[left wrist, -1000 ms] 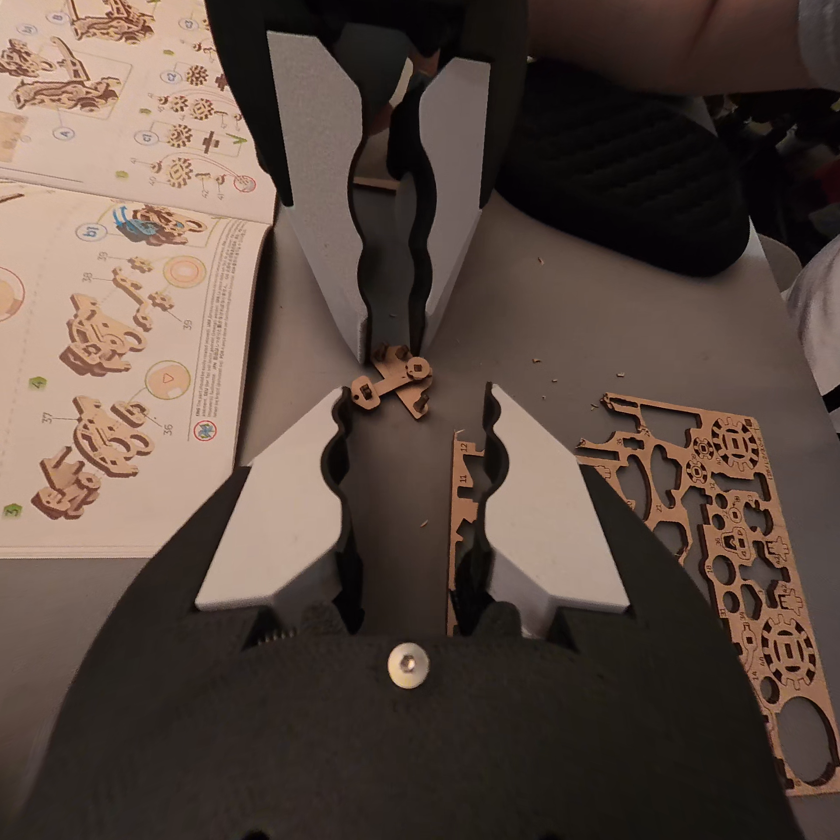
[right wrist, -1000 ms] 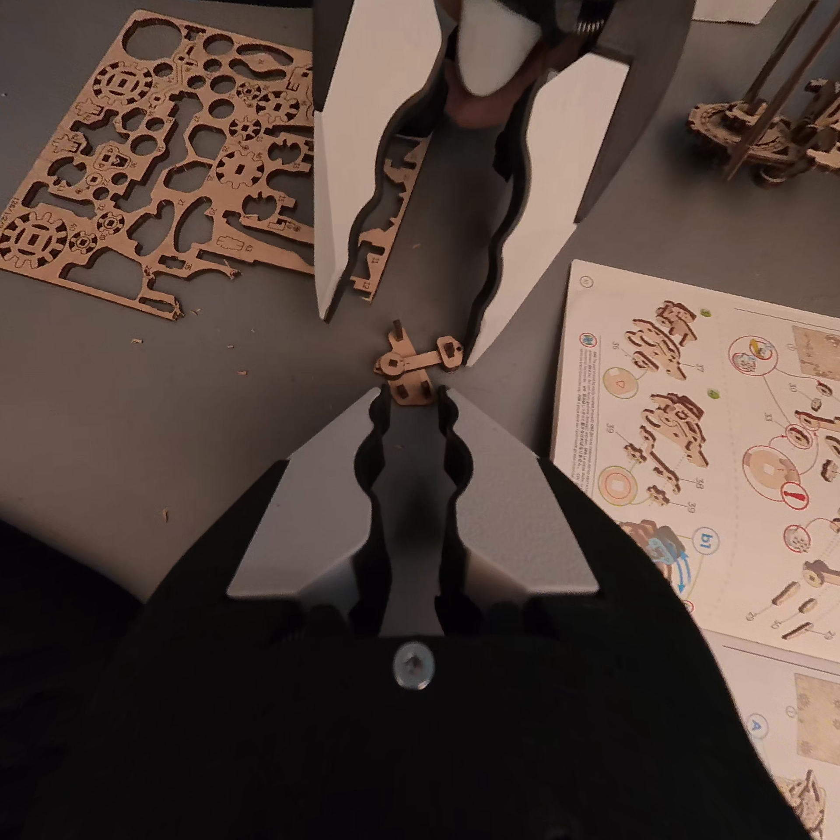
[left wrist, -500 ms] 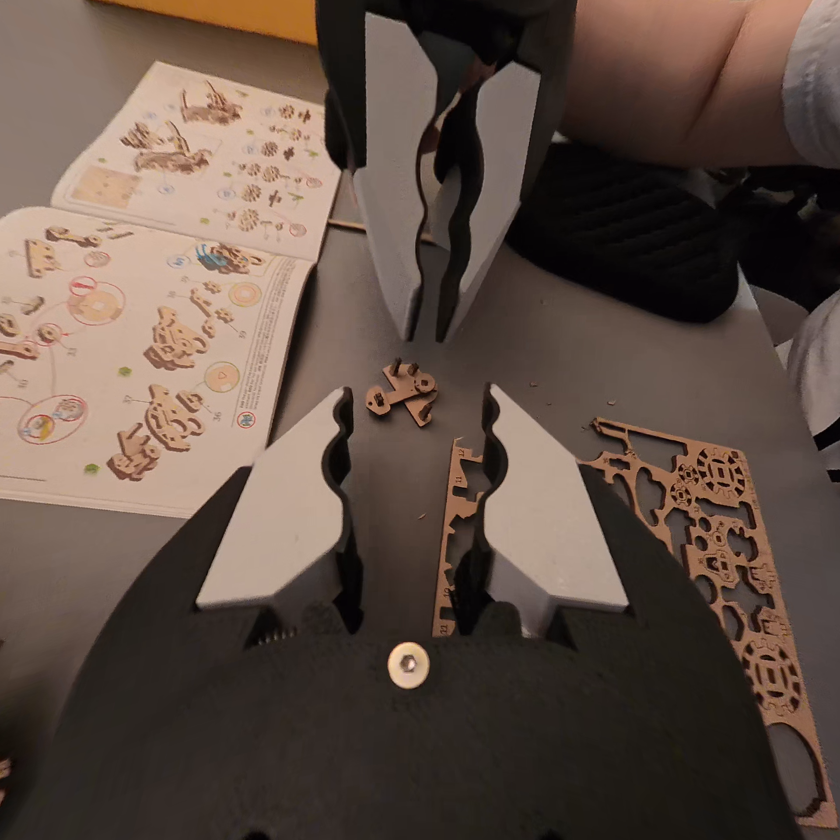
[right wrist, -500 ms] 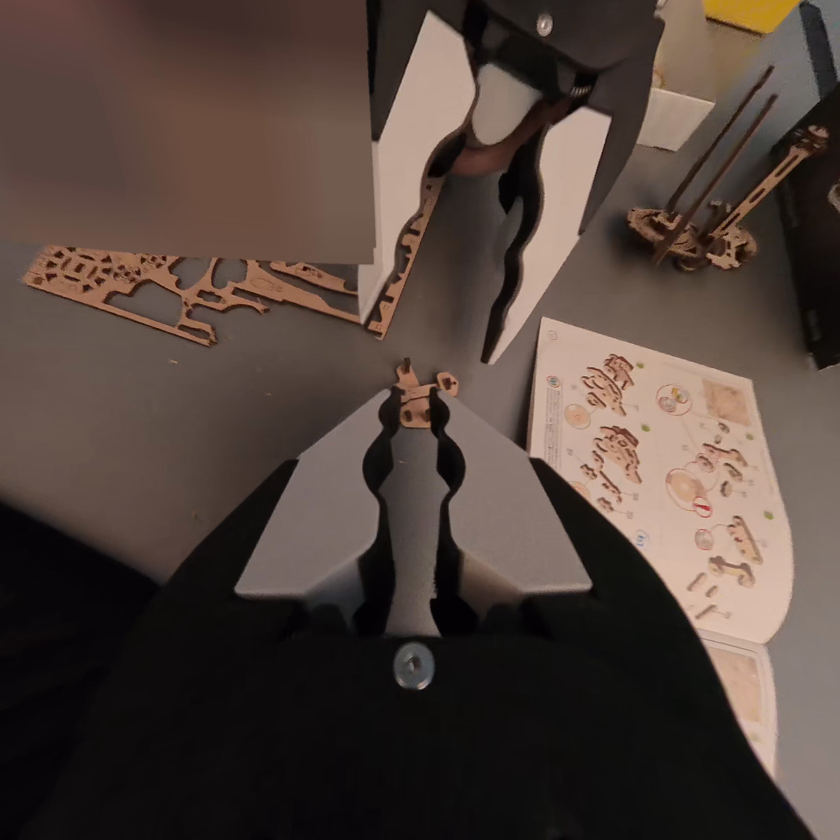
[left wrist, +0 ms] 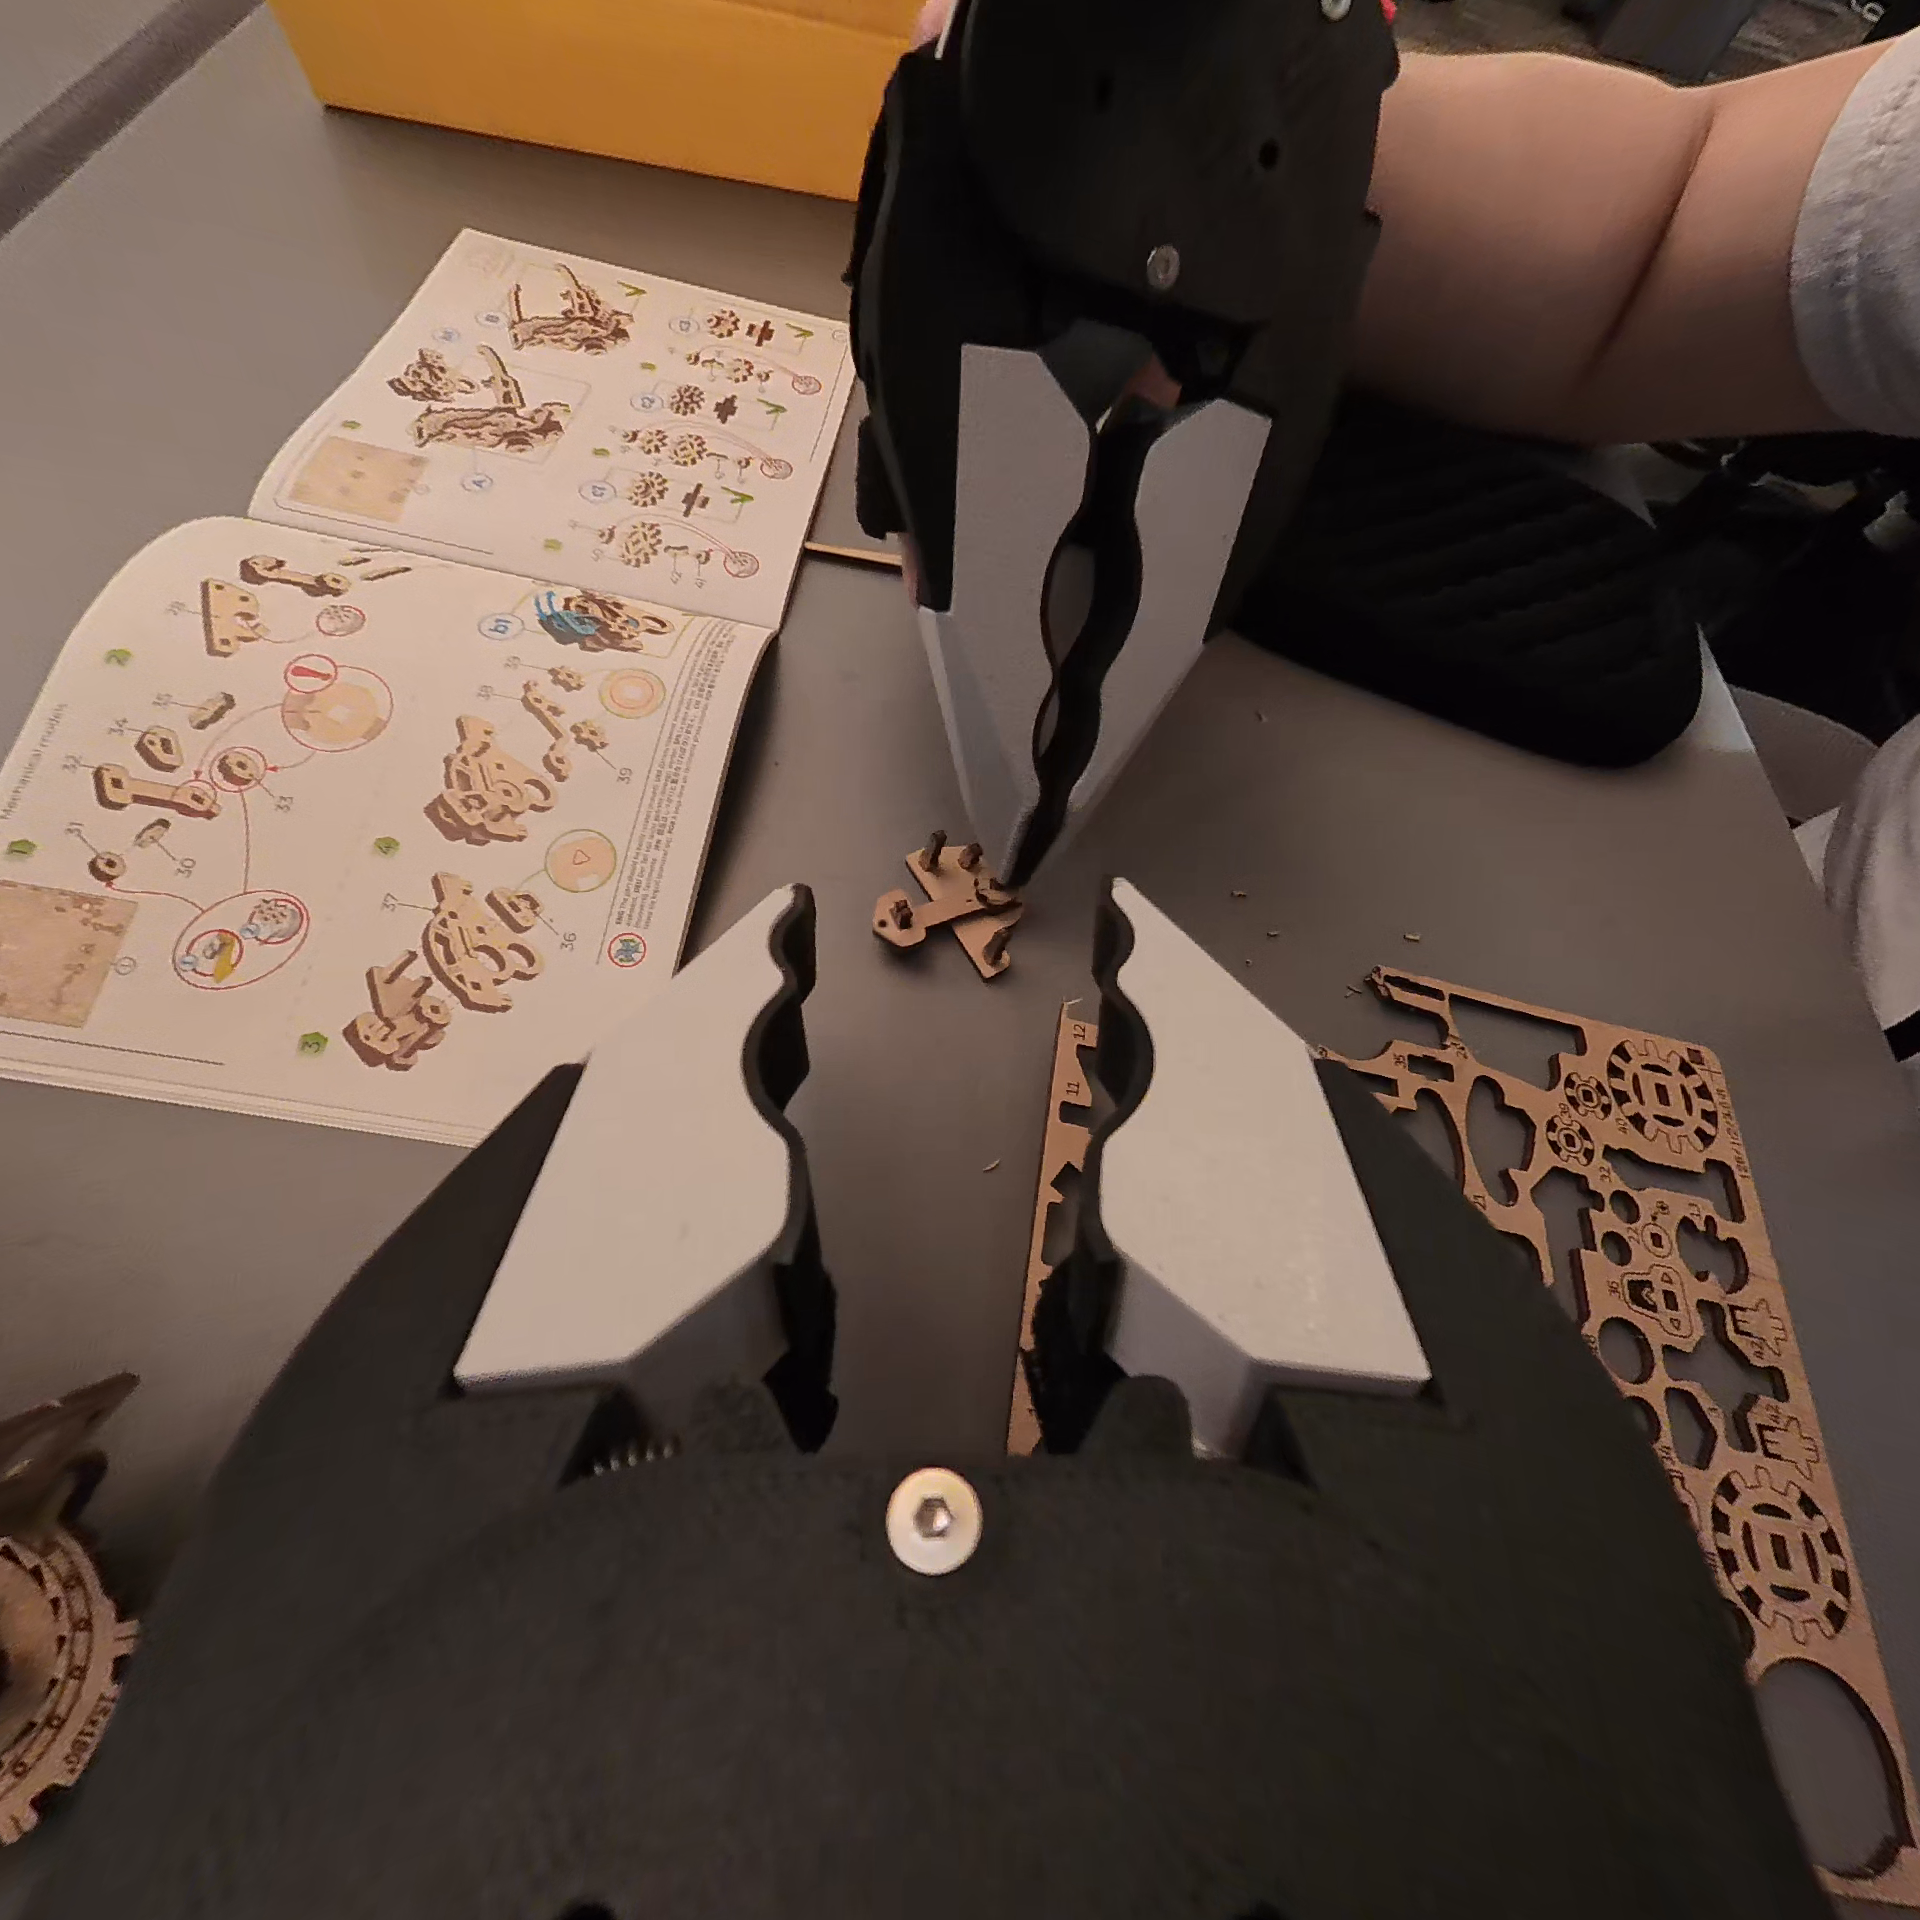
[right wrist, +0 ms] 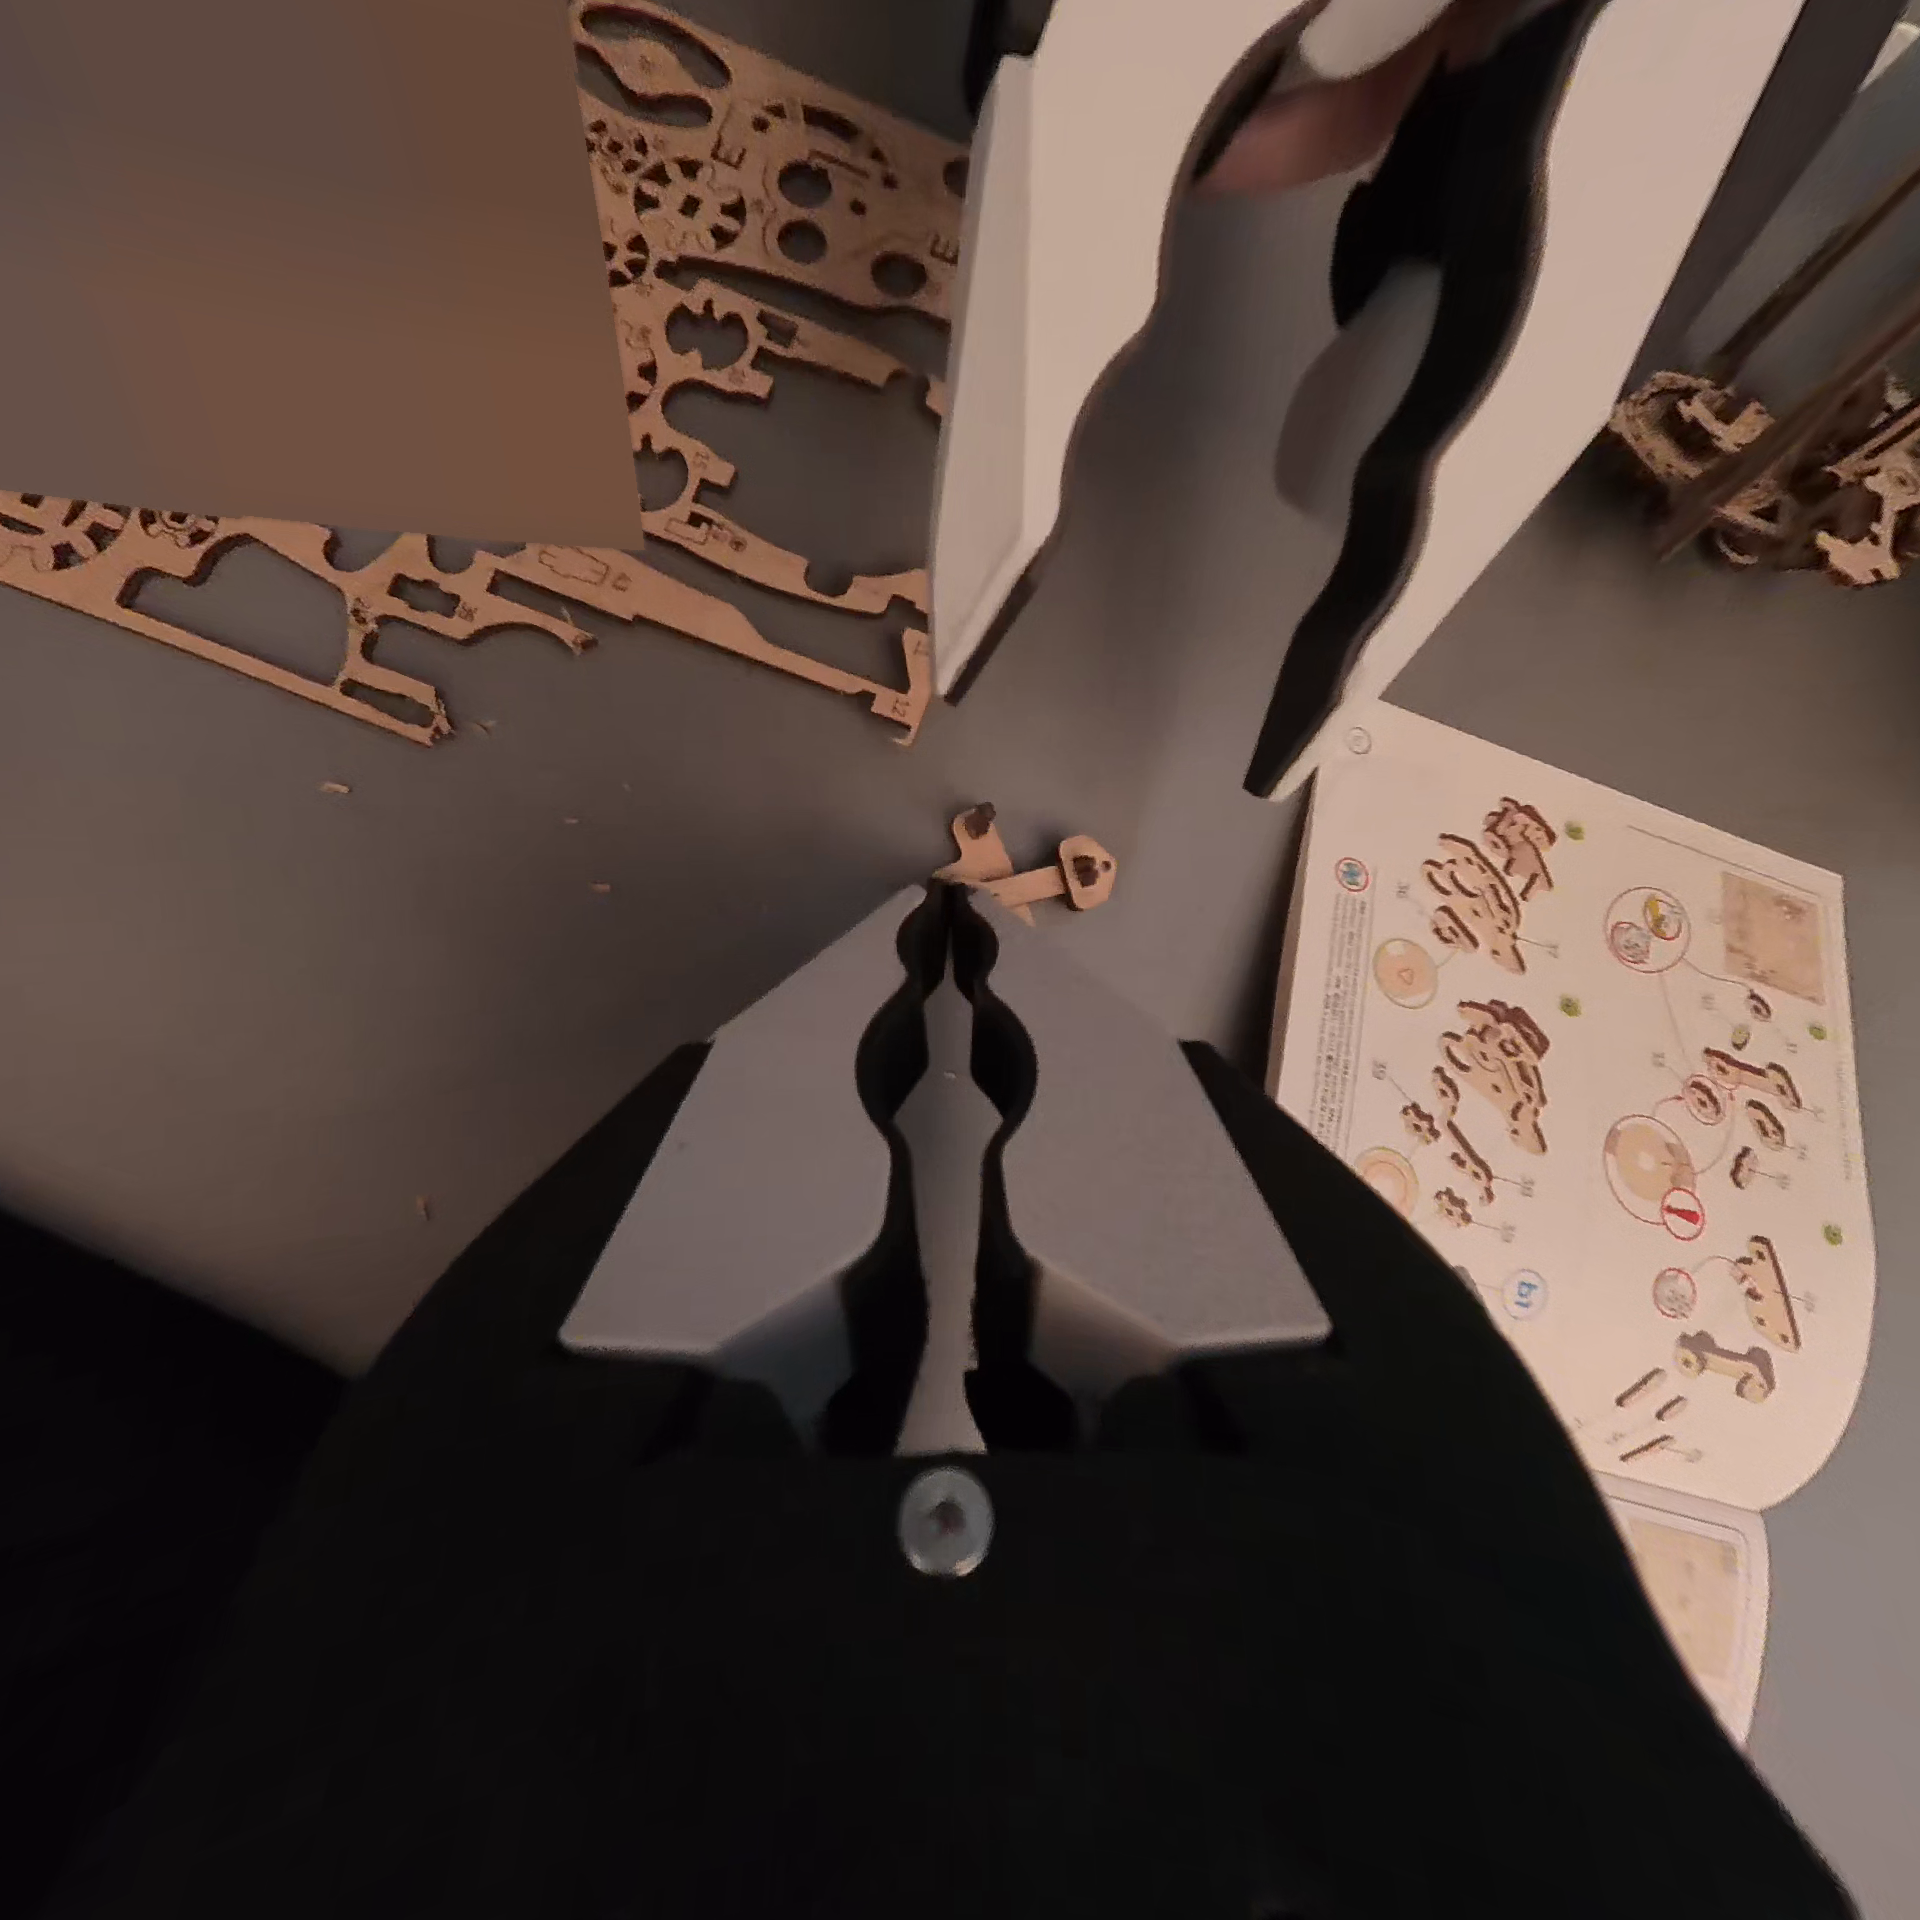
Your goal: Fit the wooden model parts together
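A: The right gripper [left wrist: 1023, 878] is seen tipped down onto the grey table [left wrist: 1351, 831], its jaws pressed nearly together, tips pinched on a peg at the edge of the small wooden assembly [left wrist: 948, 906].

B: Confirmed from the right wrist view: the tips meet right at the piece's near end. Whether the piece is lifted off the table cannot be told.

A: The left gripper [left wrist: 951, 935] is held wide open just short of the assembly, with nothing gripped.

B: A punched-out wooden sheet [left wrist: 1621, 1226] is laid beside it, partly under one finger. The open instruction booklet [left wrist: 395, 727] is spread on the other side.
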